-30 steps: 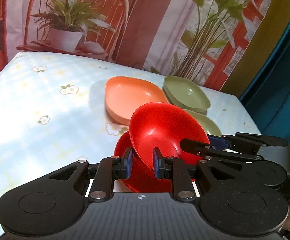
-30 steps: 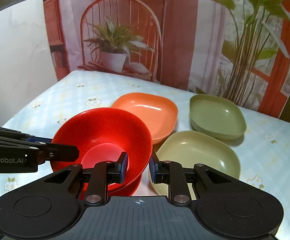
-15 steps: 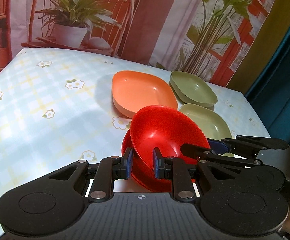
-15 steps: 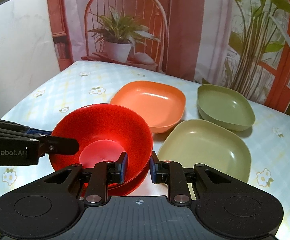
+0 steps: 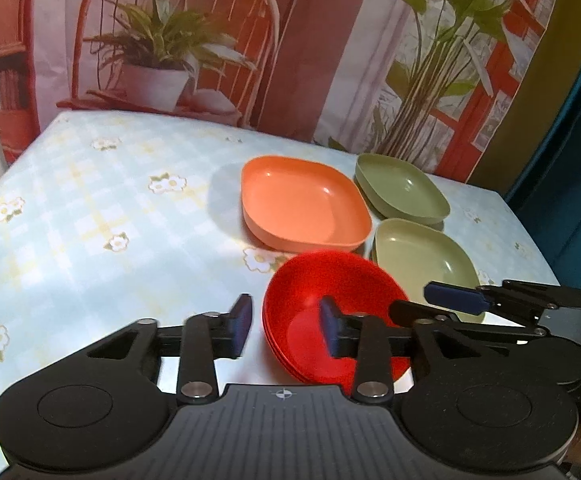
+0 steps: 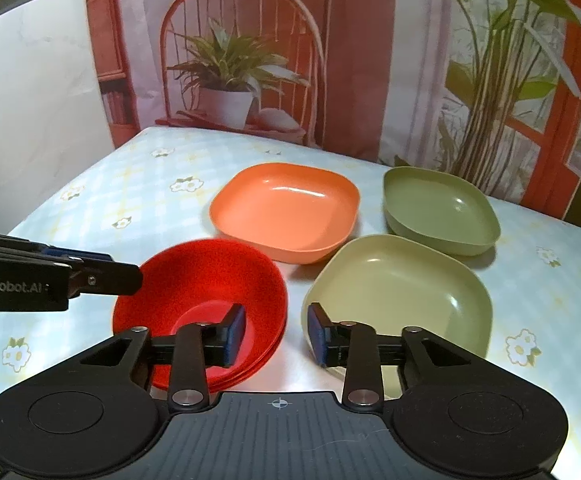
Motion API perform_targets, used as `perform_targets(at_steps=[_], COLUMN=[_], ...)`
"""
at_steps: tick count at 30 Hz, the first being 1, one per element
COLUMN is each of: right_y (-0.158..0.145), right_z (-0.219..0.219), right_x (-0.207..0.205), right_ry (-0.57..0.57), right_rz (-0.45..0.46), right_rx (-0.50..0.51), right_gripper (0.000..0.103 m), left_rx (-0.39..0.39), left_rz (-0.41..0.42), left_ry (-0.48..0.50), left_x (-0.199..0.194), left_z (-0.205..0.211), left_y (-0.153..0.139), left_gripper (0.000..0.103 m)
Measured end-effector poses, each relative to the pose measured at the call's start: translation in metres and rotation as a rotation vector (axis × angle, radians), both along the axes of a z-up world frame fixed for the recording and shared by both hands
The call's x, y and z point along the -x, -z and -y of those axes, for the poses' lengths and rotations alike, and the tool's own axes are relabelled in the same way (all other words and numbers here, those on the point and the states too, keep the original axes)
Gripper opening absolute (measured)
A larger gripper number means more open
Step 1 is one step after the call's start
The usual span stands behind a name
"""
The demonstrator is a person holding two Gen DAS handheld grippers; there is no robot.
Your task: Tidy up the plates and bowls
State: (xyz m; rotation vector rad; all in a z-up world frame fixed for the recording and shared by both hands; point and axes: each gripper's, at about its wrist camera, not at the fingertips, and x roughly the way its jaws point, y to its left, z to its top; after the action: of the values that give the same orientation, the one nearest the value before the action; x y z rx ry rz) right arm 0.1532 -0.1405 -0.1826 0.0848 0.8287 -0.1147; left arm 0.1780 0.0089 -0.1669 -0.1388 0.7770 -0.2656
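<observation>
Behind the flowered tablecloth [image 6: 130, 200] hangs a printed backdrop of a chair and potted plants. Low in both frames sit the stacked red bowls [image 6: 206, 280], nested and resting on the cloth. My left gripper [image 5: 284, 326] has just been opening; its jaws stand apart astride the near rim, pads clear of it, holding nothing. My right gripper [image 6: 276, 334] has likewise just been opening, and the stack's right rim lies between its parted jaws, untouched.

Beyond the bowls lie three square dishes: the orange plate [image 6: 286, 212] at centre, the pale green plate [image 6: 402, 292] at lower right, the olive plate [image 6: 442, 208] at upper right. I judge the pale green plate next, nearest my right gripper.

Only the right view shows the pale plate's near edge; in the left view my right gripper's arm covers it.
</observation>
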Motion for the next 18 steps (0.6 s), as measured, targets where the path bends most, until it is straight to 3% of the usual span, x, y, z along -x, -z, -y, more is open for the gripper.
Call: perform_targets(at_steps=[9,18], right_y=[-0.005,-0.012], right_z=[0.020,0.046], right_x=[0.011,0.023], right_ry=[0.034,0.068], right_rz=[0.021,0.044], right_rx=[0.001,0.010], right_gripper=[0.042,0.044], left_rx=[0.003,-0.018], left_rz=[0.035,0.056], left_ry=[-0.006,0.008], left_x=[0.001,0.000], left_z=[-0.001,0.005], left_y=[-0.007,-0.013], left_gripper=[0.043,0.043])
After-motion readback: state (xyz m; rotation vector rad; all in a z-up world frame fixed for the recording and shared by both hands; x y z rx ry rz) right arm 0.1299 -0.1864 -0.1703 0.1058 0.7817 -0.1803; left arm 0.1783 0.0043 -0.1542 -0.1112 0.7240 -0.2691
